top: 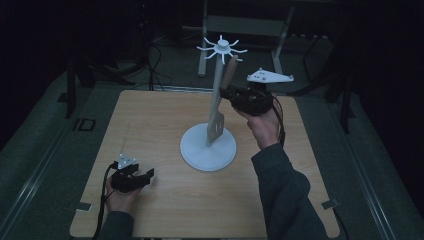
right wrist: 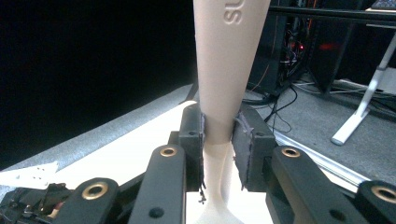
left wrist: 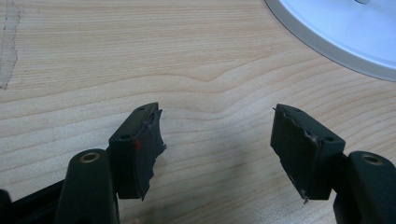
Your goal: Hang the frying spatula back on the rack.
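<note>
A white stand has a round base (top: pixel 208 147) at the table's middle and a crown of hooks (top: pixel 221 48) on top of its pole. A pale slotted spatula (top: pixel 216 126) hangs upright beside the pole, blade down over the base. My right gripper (top: pixel 231 94) is shut on its handle; in the right gripper view the pads (right wrist: pixel 194 140) squeeze the narrow neck of the spatula (right wrist: pixel 229 60). My left gripper (top: pixel 145 176) rests low at the table's front left, open, with bare wood between its jaws (left wrist: pixel 217 126). The base's rim (left wrist: pixel 345 32) lies ahead of it to the right.
The wooden table (top: pixel 150 125) stands on grey carpet. A white desk frame (top: pixel 240 25) and cables lie on the floor beyond the far edge. Tape marks (top: pixel 82 206) sit at the table's front corners.
</note>
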